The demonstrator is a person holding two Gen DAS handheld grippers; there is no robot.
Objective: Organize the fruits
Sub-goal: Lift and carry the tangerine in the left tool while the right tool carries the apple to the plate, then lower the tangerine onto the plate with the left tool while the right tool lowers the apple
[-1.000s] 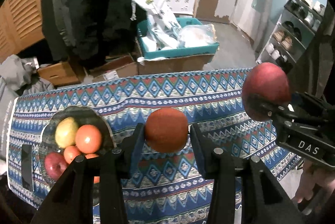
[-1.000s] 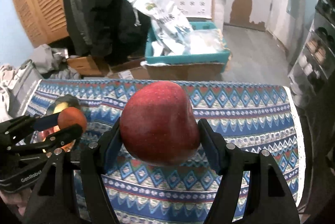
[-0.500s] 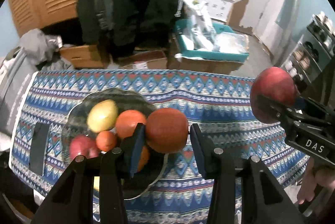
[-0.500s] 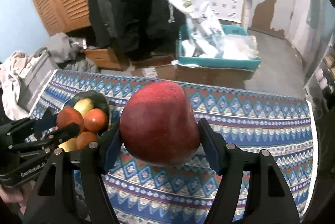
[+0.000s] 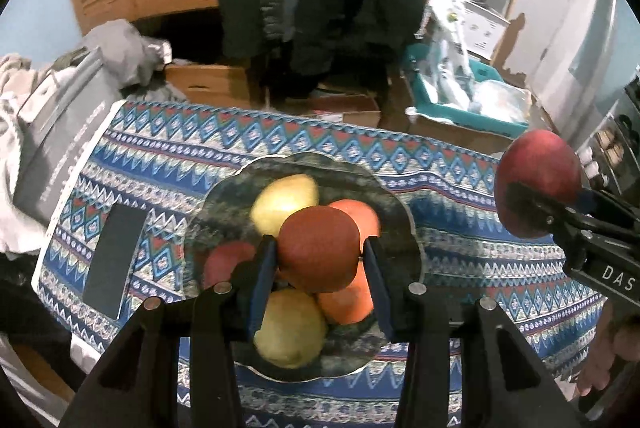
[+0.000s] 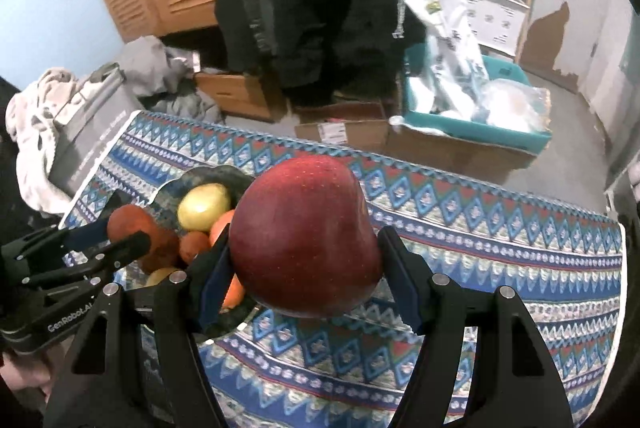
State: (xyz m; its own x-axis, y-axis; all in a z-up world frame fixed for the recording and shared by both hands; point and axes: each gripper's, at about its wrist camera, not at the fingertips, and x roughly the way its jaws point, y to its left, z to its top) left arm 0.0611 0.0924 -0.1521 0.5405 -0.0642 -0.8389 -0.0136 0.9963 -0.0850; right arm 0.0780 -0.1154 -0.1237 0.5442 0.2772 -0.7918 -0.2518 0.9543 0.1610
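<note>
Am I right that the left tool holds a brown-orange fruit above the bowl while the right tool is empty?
Not quite. The right tool is not empty: it is shut on a red apple, as the right wrist view shows. The left tool does hold the brown-orange fruit above the bowl.

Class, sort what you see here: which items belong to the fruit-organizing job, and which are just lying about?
Part of the job:
- brown-orange fruit in the left gripper
- red apple in the right gripper
- dark bowl of fruit

Just lying about:
- black phone
- teal bin
- cardboard boxes
</note>
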